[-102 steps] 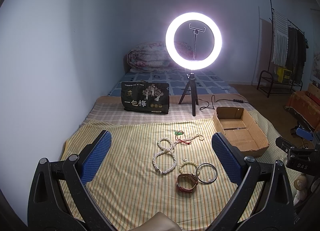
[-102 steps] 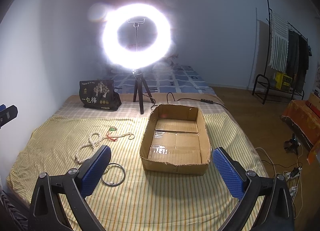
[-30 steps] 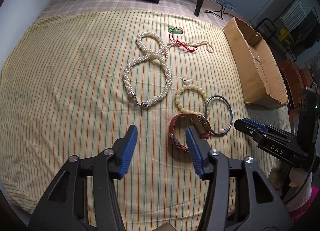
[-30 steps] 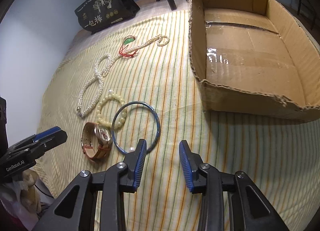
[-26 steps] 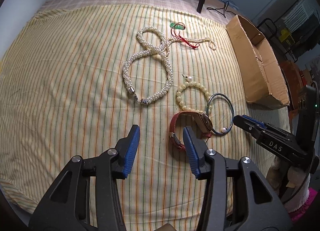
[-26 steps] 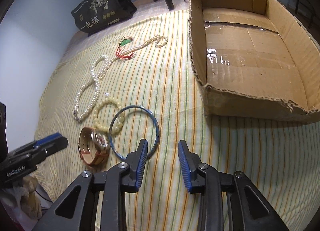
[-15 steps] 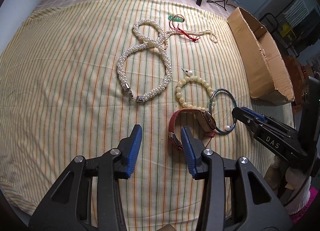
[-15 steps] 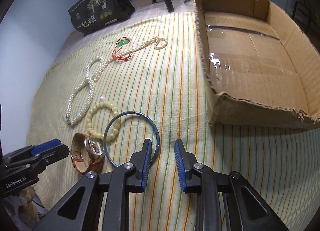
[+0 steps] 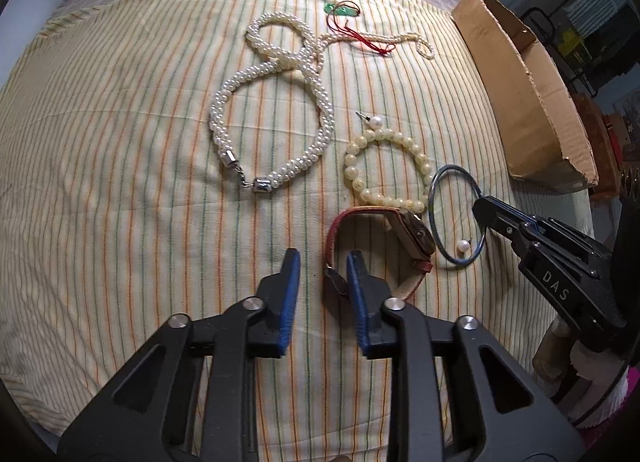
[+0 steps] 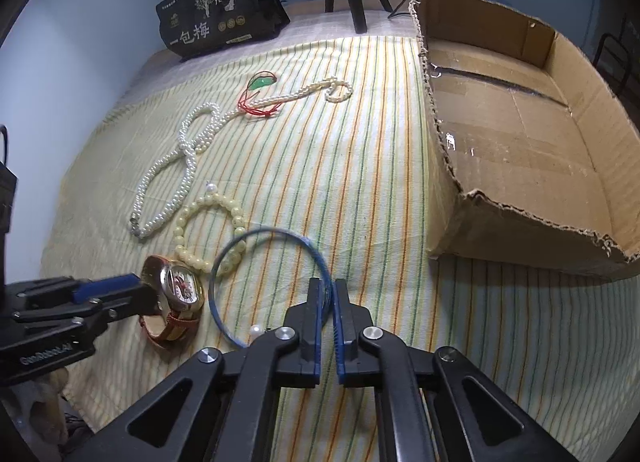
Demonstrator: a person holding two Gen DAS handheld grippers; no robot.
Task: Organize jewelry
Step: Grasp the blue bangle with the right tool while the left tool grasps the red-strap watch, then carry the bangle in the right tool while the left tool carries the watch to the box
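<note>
On the striped bedspread point(image 10: 360, 150): jewelry laid out beside a cardboard box point(image 10: 520, 150), box standing to the right of the pieces.

Right gripper point(image 10: 327, 300): jaws drawn nearly together, clamped on the near edge of the blue bangle point(image 10: 264, 238); bangle tilted, possibly lifted at the gripped side, though not clear from either view. Loose pearl point(image 9: 463, 246) seen inside the bangle's ring.

Left gripper point(image 9: 320, 274): jaws parted, nothing between them; right finger touching or just in front of the strap of the wristwatch point(image 9: 400, 230), contact not confirmed.

Beaded bracelet point(image 9: 384, 166): flat, touching the watch and overlapped by the bangle. Pearl necklace point(image 9: 276, 110): looped in a figure eight, farther back. Green pendant on red cord point(image 9: 344, 12) and thin bead strand point(image 9: 404, 38): near the far edge. Black printed bag point(image 10: 216, 10): beyond the bedspread.
</note>
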